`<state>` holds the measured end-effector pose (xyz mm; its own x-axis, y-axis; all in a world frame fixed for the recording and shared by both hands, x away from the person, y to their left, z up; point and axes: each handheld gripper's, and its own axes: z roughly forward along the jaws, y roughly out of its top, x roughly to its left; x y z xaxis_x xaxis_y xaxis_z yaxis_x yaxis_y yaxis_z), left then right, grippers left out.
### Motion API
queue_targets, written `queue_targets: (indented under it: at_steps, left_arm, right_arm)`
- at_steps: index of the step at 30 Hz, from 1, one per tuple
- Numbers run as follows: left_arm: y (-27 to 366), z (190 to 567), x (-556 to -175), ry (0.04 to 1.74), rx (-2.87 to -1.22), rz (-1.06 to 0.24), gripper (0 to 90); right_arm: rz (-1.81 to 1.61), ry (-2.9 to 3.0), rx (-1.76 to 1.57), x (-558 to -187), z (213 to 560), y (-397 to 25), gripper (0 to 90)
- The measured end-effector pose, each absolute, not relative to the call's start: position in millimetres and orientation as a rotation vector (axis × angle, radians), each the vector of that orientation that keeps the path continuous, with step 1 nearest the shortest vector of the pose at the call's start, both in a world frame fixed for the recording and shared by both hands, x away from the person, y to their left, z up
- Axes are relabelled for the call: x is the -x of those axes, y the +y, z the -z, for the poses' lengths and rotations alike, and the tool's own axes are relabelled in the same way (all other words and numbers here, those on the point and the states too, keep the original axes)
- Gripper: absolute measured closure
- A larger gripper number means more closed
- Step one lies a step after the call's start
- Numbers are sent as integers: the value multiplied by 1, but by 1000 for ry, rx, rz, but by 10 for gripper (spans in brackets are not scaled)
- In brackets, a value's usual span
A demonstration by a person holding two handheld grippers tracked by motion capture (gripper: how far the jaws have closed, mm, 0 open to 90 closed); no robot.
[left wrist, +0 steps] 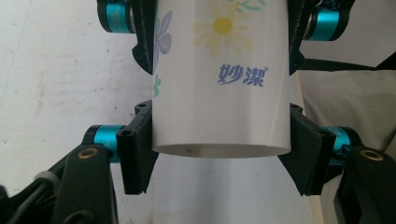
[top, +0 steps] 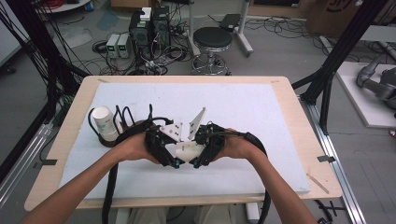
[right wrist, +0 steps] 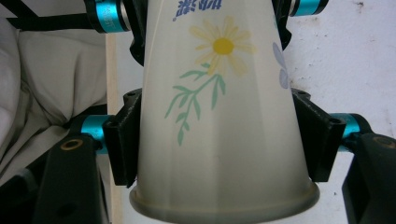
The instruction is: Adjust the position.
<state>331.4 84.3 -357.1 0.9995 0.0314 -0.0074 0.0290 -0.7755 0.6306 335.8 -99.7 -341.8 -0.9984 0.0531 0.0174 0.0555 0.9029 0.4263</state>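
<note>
A white paper cup (top: pixel 188 150) printed with daisies and blue lettering is held on its side just above the white mat, between both grippers. My left gripper (top: pixel 175 155) is shut on the cup's base end (left wrist: pixel 219 116); its jaws press both sides of the cup wall. My right gripper (top: pixel 201 152) is shut on the rim end of the same cup (right wrist: pixel 219 140), its jaws clamped just behind the rolled rim. In each gripper view, the other gripper's jaws grip the far end of the cup.
A stack of white paper cups (top: pixel 103 122) leans on a brown base at the mat's left side. The white mat (top: pixel 243 107) covers most of the wooden table (top: pixel 289 88). A stool (top: pixel 212 39) and computer cases (top: pixel 149 28) stand on the floor beyond.
</note>
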Motion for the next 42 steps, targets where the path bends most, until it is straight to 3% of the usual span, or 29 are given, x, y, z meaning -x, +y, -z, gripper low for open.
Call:
queue_targets:
  at_steps: [10,18,28,42]
  left_arm:
    - [85,356,-331,50,-2470,-6,366]
    - [85,356,-330,50,-2477,-8,366]
    - [85,361,-329,52,-2492,-16,366]
    - [118,377,-324,167,-2328,-20,365]
  right_arm:
    - [692,-3052,91,-337,343,-100,292]
    - [761,-3029,87,-339,342,-102,171]
    - [853,-3036,74,-340,335,-108,169]
    - [1091,-2982,141,-341,318,-136,170]
